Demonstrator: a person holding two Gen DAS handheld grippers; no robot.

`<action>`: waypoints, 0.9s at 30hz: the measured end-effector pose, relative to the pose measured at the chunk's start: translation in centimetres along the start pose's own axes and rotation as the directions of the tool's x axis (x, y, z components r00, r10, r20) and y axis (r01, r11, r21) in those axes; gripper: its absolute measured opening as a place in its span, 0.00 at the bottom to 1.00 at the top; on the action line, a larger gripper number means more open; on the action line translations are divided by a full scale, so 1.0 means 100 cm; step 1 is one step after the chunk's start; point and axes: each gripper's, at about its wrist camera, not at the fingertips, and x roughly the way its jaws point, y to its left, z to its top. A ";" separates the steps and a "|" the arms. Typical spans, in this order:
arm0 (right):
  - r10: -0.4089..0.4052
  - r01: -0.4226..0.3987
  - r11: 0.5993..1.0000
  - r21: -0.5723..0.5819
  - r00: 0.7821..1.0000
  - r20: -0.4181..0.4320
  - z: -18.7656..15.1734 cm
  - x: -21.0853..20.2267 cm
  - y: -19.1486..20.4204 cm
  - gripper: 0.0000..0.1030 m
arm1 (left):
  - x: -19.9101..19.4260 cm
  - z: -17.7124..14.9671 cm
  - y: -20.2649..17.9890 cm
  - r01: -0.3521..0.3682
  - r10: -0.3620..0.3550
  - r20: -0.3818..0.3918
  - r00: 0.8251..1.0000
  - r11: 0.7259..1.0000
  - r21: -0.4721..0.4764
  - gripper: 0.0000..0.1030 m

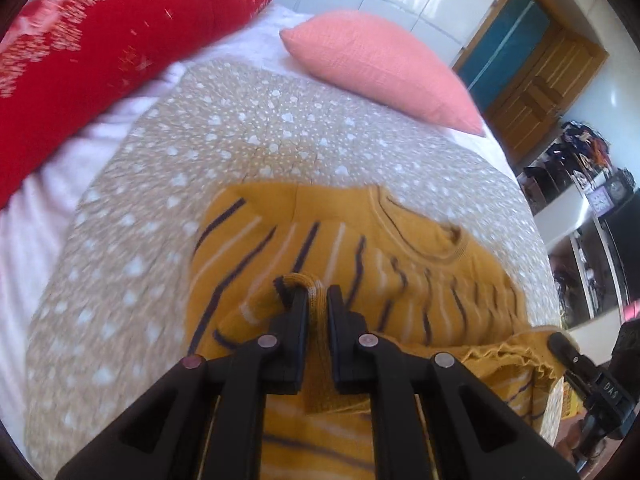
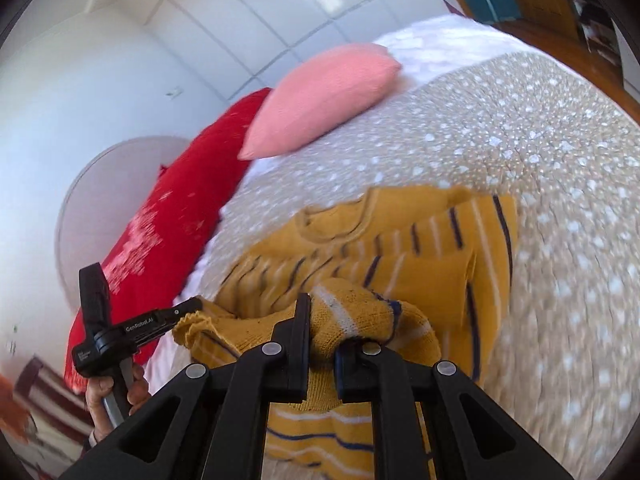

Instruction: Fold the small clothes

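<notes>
A small mustard-yellow knit sweater (image 1: 360, 248) with dark and white stripes lies on the dotted beige bedspread (image 1: 240, 136), collar toward the pillows. My left gripper (image 1: 317, 294) is shut on a bunched edge of the sweater's hem and holds it raised above the rest. My right gripper (image 2: 323, 320) is shut on another bunched part of the sweater (image 2: 400, 248), also lifted. The right gripper shows at the right edge of the left wrist view (image 1: 568, 350), and the left gripper shows at the left of the right wrist view (image 2: 188, 310), both clamped on the ruffled hem.
A red pillow (image 1: 80, 60) and a pink pillow (image 1: 380, 64) lie at the head of the bed on a white sheet (image 1: 36, 220). A tiled wall stands behind. A wooden door (image 1: 536, 80) and cluttered shelves (image 1: 580, 184) are beside the bed.
</notes>
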 end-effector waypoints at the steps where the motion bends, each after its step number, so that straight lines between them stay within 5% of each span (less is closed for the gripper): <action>1: -0.006 0.006 1.000 0.010 1.000 -0.010 0.009 0.012 -0.007 0.10 | 0.009 0.008 0.002 0.009 -0.009 -0.008 1.000 1.000 -0.018 0.10; 4: -0.011 0.012 0.997 0.078 1.000 -0.017 0.026 0.039 -0.028 0.12 | 0.032 0.029 0.019 0.090 -0.092 -0.013 0.996 0.989 -0.117 0.29; 6: 0.010 -0.007 0.991 0.136 1.000 -0.017 0.034 0.054 -0.044 0.15 | 0.040 0.041 0.033 0.143 -0.143 0.012 0.990 0.972 -0.185 0.54; 10: 0.074 -0.074 0.965 0.252 0.997 0.009 0.048 0.074 -0.070 0.25 | 0.044 0.060 0.051 0.219 -0.214 0.046 0.976 0.945 -0.244 0.62; 15: 0.043 -0.067 0.948 0.311 0.996 0.081 0.062 0.071 -0.082 0.63 | 0.036 0.062 0.057 0.139 -0.135 0.034 0.990 0.974 -0.179 0.66; 18: -0.002 -0.039 0.945 0.325 0.992 0.124 0.071 0.052 -0.081 0.67 | 0.023 0.053 0.054 0.086 -0.084 0.028 0.996 0.990 -0.109 0.67; 23: -0.118 0.105 0.985 0.137 0.989 0.090 0.059 0.016 -0.052 0.67 | 0.005 0.026 0.054 0.037 -0.037 0.020 0.999 0.999 0.000 0.74; 27: -0.228 0.230 0.972 -0.056 0.973 0.039 0.020 0.001 -0.032 0.67 | 0.006 -0.001 0.049 -0.019 0.019 0.003 1.000 0.995 0.101 0.77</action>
